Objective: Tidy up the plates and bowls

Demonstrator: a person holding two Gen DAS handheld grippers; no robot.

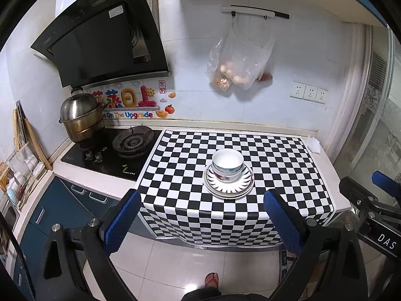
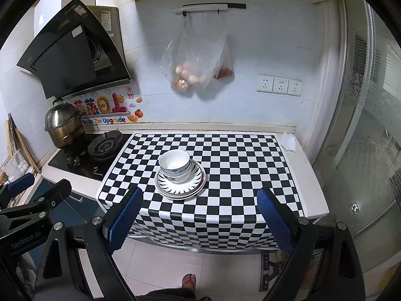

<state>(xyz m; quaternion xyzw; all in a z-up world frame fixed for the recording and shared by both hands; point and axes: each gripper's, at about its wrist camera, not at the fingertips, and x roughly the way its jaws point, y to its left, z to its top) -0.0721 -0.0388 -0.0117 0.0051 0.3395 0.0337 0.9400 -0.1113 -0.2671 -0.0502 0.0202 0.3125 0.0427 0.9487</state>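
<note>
On the checkered cloth (image 1: 280, 160) (image 2: 240, 165) stands one stack: white bowls (image 1: 227, 161) (image 2: 174, 163) nested in a flowered bowl, on plates with a black ray pattern (image 1: 228, 188) (image 2: 180, 186). My left gripper (image 1: 203, 195) is open with nothing between its blue pads, held back from the counter's front edge, below the stack. My right gripper (image 2: 200, 194) is open too and holds nothing, likewise off the counter's front edge. In the left wrist view the right gripper's body (image 1: 371, 205) shows at the right edge; the left gripper's body (image 2: 30, 200) shows at the left of the right wrist view.
A gas hob (image 1: 112, 150) (image 2: 92, 153) with a steel steamer pot (image 1: 80, 115) (image 2: 64, 128) lies left of the cloth. Plastic bags of food (image 1: 238, 60) (image 2: 198, 62) hang on the wall. A crumpled tissue (image 1: 313, 144) (image 2: 288, 141) lies at the counter's right end. A person's sandalled foot (image 1: 211, 279) (image 2: 189, 281) is on the floor tiles.
</note>
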